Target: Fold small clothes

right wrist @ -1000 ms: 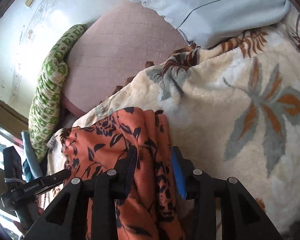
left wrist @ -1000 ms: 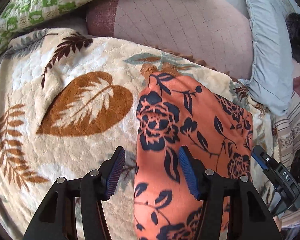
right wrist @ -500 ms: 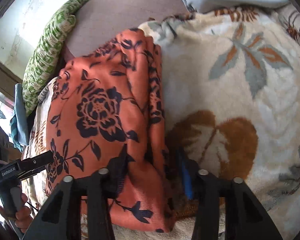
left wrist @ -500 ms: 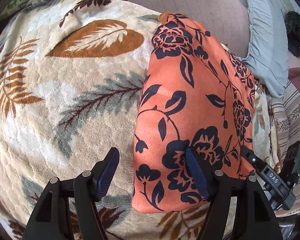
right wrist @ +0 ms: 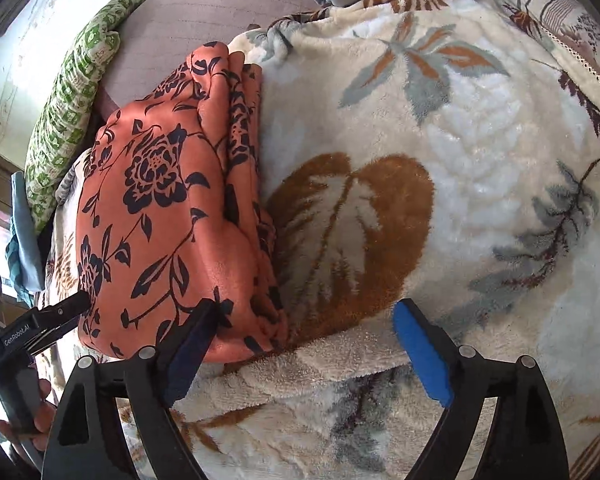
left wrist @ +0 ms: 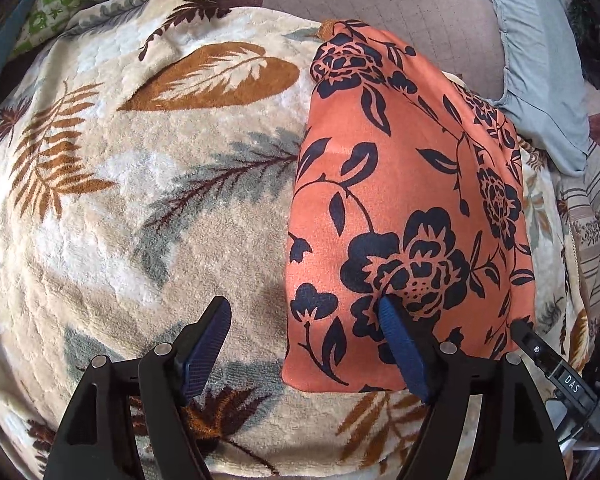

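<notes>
- Left wrist view: your left gripper [left wrist: 302,350] hangs with its jaws wide apart and nothing between them. The orange floral garment [left wrist: 408,208] lies ahead and to the right, folded into a long panel on the leaf-print blanket [left wrist: 148,200]. Its long axis runs away from you toward the blanket's far edge. Your right-hand finger sits over the garment's near left corner; the left finger is over bare blanket.
- Same view: the right gripper's tip [left wrist: 528,330] pokes in at the garment's near right corner, so both tools bracket the near end.
- Right wrist view: your right gripper [right wrist: 304,344] is also spread open and empty. The garment lies ahead and to the left, stacked layers along its right edge, which looks thick. Your left finger [right wrist: 196,336] is just at that near corner.
- Judgement: both hands look equally near; a lengthwise fold would need each to shift inward onto its corner.
</notes>
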Tool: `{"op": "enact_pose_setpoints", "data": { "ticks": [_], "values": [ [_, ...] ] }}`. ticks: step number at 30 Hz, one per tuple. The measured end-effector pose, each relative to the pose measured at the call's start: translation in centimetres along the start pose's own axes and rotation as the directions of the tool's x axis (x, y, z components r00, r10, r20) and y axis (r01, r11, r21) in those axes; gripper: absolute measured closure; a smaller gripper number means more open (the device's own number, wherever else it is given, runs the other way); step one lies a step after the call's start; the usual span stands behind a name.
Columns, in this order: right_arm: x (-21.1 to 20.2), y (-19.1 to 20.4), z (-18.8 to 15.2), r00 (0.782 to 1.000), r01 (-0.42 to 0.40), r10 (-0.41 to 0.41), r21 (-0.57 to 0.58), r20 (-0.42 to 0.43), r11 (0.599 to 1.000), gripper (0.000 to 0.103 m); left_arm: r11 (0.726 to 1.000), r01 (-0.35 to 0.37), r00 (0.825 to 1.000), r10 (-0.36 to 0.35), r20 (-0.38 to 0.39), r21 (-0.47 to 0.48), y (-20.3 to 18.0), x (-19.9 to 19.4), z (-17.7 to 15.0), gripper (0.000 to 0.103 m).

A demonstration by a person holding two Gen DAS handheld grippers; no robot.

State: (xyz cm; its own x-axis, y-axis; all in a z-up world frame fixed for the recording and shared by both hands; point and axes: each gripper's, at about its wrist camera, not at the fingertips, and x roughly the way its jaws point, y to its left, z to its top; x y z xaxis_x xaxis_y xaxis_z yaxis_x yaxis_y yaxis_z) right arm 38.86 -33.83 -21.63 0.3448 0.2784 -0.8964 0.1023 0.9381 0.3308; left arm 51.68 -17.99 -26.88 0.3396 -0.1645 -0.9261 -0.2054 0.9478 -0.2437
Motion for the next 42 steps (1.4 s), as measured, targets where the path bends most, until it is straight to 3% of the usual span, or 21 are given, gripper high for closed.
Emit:
{"op": "enact_pose_setpoints", "data": {
  "ticks": [3, 7, 11, 14, 16, 19, 22, 27, 30, 33, 35, 37, 40, 42],
  "values": [
    [0.6, 0.6, -0.4, 1.0, 0.01, -0.009, -0.025, 0.016, 1.0, 0.001, 1.0, 0.013, 1.0, -0.013, -0.002, -0.005, 0.3, 0.3, 0.0, 0.023],
    [0.9, 0.8, -0.7, 0.998, 0.037, -0.037, 0.004, 0.046, 0.999, 0.0, 1.0, 0.027, 0.999, -0.028, -0.023, -0.011, 0.9, 0.7, -0.2, 0.019],
    [0.8, 0.3, -0.8, 0.998, 0.008, -0.008, 0.009, 0.056, 1.0, 0.0, 0.997, -0.021, 1.0, 0.022, -0.02, 0.077, 0.3, 0.2, 0.3, 0.02],
    [0.2, 1.2, -0.2, 0.999, 0.05, -0.049, -0.06, 0.018, 0.997, 0.003, 0.991, -0.016, 0.999, 0.011, 0.038, 0.131, -0.2, -2.0, 1.1, 0.034],
    [-1.6, 1.9, 0.4, 0.995, 0.03, -0.021, -0.088, 0.101, 0.996, 0.006, 0.99, 0.014, 0.996, -0.027, 0.09, 0.142, -0.3, -3.7, 2.2, 0.034],
    [-3.8, 2.5, 2.7, 0.977, -0.042, 0.058, -0.078, 0.207, 0.996, 0.004, 0.992, 0.083, 0.99, -0.093, 0.108, 0.096, 0.4, -4.7, 4.7, 0.033],
    [-2.3, 3.0, 6.1, 0.98, -0.116, 0.119, -0.033, 0.156, 0.993, 0.005, 0.988, 0.154, 0.987, -0.155, 0.051, 0.028, 1.4, -3.3, 6.7, 0.034],
    [2.2, 5.2, 10.1, 0.991, -0.099, 0.1, -0.023, 0.085, 0.995, 0.006, 0.983, 0.181, 0.983, -0.181, -0.013, -0.028, 1.8, 0.2, 9.0, 0.034],
    [3.0, 6.4, 11.1, 0.986, -0.145, 0.149, -0.055, 0.078, 0.988, 0.039, 0.987, 0.161, 0.987, -0.161, 0.011, 0.013, 0.9, 1.7, 9.8, 0.034],
    [3.4, 6.6, 12.0, 0.987, -0.119, 0.126, -0.076, 0.098, 0.99, 0.04, 0.992, 0.129, 0.992, -0.129, 0.006, 0.01, 0.5, 4.2, 10.3, 0.032],
    [5.3, 5.7, 12.6, 0.998, -0.023, 0.027, -0.071, 0.061, 0.997, 0.04, 0.988, 0.155, 0.987, -0.156, -0.029, -0.022, 0.8, 5.9, 10.4, 0.03],
    [7.0, 3.9, 12.7, 0.999, -0.029, 0.029, -0.013, 0.016, 0.999, 0.022, 0.978, 0.202, 0.978, -0.205, -0.046, -0.055, 1.5, 6.4, 10.6, 0.031],
    [5.9, 3.0, 12.9, 0.99, -0.137, 0.137, 0.017, 0.038, 0.99, 0.024, 0.956, 0.287, 0.956, -0.29, -0.037, -0.064, 2.6, 5.4, 10.9, 0.034],
    [5.0, 1.9, 12.6, 0.965, -0.262, 0.26, 0.039, 0.037, 0.964, 0.021, 0.93, 0.358, 0.933, -0.36, -0.012, -0.087, 3.8, 4.8, 10.8, 0.032]
  ]
}}
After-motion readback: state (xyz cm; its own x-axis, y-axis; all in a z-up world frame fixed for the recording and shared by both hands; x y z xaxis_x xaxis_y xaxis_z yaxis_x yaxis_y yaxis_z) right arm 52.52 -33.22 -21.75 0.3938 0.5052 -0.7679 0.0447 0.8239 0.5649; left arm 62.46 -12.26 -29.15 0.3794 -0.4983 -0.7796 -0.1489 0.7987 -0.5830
